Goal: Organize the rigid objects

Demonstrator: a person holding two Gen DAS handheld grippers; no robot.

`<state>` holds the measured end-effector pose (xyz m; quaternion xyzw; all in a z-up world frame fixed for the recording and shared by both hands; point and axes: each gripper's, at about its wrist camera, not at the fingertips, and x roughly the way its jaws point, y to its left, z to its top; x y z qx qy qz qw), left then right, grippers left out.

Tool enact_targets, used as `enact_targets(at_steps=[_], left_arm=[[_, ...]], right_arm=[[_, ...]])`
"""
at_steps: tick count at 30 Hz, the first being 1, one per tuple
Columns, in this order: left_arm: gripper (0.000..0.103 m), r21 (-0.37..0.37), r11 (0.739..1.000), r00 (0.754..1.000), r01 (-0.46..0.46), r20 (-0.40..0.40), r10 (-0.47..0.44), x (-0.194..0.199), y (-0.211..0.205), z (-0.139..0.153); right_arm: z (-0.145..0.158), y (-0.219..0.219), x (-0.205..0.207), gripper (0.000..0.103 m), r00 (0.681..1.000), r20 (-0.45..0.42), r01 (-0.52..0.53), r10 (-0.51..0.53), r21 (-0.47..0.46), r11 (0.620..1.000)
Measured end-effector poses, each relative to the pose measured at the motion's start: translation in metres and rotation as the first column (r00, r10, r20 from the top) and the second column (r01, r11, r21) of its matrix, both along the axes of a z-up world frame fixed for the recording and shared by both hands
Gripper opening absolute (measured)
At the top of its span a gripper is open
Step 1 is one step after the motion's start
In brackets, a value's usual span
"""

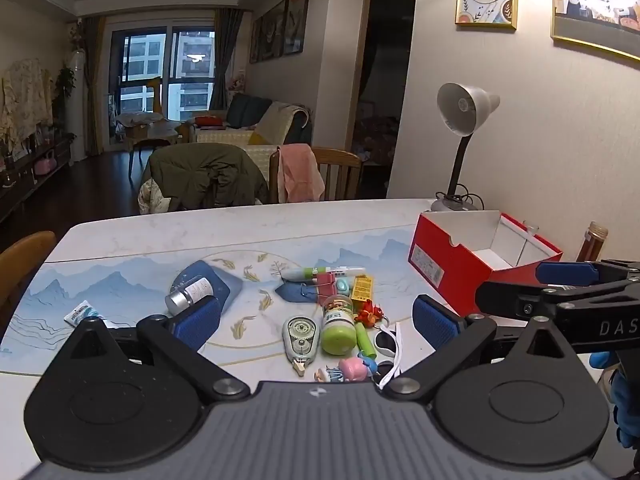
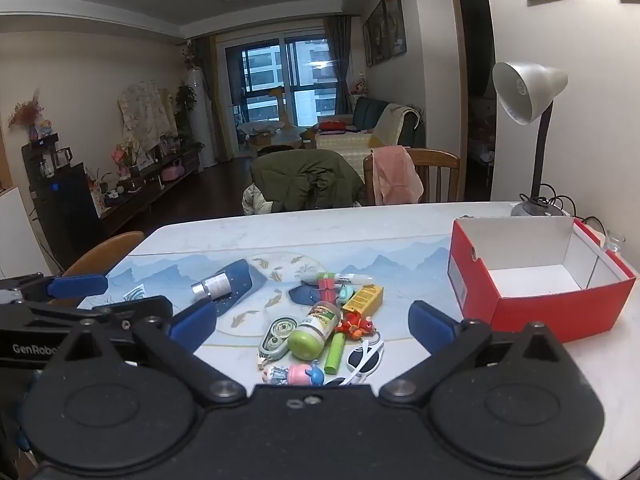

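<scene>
The pile of small things sits mid-table, with the empty box at its 2 o'clock. Both grippers, left and right, hover spread and empty. Crowding risks knocking the round jar rolling or nudging neighbours.

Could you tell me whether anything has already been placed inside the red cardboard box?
No: in the right wrist view the red cardboard box shows only its bare white floor, while the small items lie on the table.
</scene>
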<state>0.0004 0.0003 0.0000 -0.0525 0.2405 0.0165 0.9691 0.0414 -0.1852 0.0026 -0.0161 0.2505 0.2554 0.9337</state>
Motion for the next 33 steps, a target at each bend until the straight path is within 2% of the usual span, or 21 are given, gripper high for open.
enact_targets(at_steps=[10,11,22,33], left_arm=[[0.103,-0.062,0.998,0.996,-0.029,0.078,0.034,-0.007,0.008,0.002],[0.103,-0.05,0.998,1.0,-0.026,0.014,0.027,0.0,0.004,0.0],[0.103,-0.041,0.999,0.999,-0.032,-0.002,0.032,0.001,-0.001,0.001],[0.103,-0.049,0.998,0.999,-0.033,0.014,0.034,0.001,-0.001,0.002]], right_arm=[[0.0,-0.005,-0.003,0.102,1.0,-0.002,0.008,-0.008,0.014,1.0],[0.0,-0.005,-0.003,0.102,1.0,-0.002,0.009,-0.009,0.014,1.0],[-0.001,-0.012,-0.006,0.102,1.0,-0.006,0.021,-0.021,0.019,1.0],[0.0,-0.012,-0.004,0.102,1.0,-0.002,0.016,-0.016,0.017,1.0]])
